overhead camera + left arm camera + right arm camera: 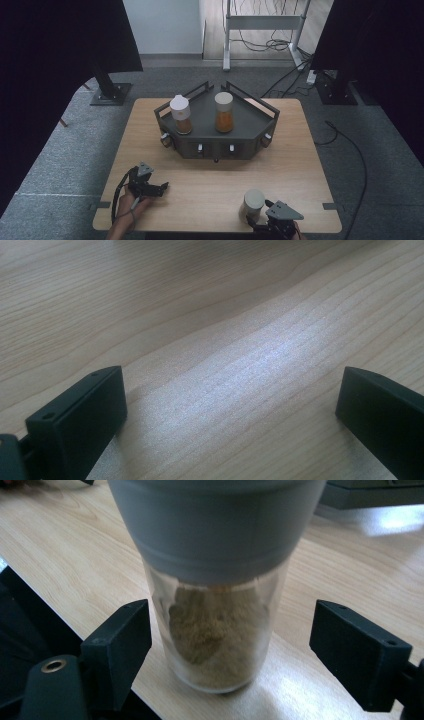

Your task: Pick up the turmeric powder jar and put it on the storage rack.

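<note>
Two open fingers (117, 650) flanking spice jar (217, 625), untouched

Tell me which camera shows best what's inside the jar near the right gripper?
The right gripper view: the jar stands close between open jaws, brownish powder visible through its glass. The high view shows mostly its pale lid from above.

A wooden table (210, 195) stands on grey carpet (75, 150), with what looks like dark curtains (45, 60) alongside.
</note>
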The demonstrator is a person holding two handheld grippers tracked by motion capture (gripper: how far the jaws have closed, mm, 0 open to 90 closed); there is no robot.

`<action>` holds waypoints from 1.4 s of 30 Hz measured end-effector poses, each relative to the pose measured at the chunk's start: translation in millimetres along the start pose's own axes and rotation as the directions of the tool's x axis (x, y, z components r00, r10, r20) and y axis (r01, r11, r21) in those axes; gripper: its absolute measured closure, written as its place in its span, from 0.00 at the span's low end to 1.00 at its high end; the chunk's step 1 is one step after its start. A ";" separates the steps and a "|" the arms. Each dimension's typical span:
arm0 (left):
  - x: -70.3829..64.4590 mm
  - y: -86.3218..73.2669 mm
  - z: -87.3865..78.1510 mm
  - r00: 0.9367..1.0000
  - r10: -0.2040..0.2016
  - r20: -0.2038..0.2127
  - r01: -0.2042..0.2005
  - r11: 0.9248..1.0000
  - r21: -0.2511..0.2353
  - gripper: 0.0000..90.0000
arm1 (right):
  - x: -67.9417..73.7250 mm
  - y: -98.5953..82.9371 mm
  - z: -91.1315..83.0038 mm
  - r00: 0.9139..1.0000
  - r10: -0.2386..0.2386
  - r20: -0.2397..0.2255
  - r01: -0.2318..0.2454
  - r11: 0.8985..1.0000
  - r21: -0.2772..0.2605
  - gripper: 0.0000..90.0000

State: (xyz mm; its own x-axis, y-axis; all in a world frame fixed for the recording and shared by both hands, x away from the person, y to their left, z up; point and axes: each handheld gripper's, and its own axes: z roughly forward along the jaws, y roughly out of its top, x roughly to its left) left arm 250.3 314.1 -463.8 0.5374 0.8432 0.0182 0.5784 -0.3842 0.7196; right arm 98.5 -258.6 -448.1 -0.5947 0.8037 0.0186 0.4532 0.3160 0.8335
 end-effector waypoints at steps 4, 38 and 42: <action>0.0 0.0 0.0 1.000 0.000 0.000 0.000 1.000 0.000 0.00 | 1.4 2.7 0.5 1.000 -0.007 0.002 0.007 1.000 -0.026 0.19; 0.0 0.0 0.0 1.000 0.000 0.000 0.000 1.000 0.000 0.00 | 2.9 8.7 -4.1 0.999 -0.038 -0.011 0.035 0.981 -0.190 0.37; 0.0 0.0 0.0 1.000 0.000 0.000 0.000 1.000 0.000 0.00 | 5.4 7.3 -4.1 1.000 -0.029 -0.002 0.028 0.980 -0.195 0.37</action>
State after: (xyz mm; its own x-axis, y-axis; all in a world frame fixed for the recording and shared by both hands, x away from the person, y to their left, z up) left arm 250.3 314.1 -463.9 0.5373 0.8432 0.0180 0.5784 -0.3840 0.7198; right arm 95.8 -254.1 -439.6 -0.6089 0.7933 -0.0041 0.2983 0.2338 0.9254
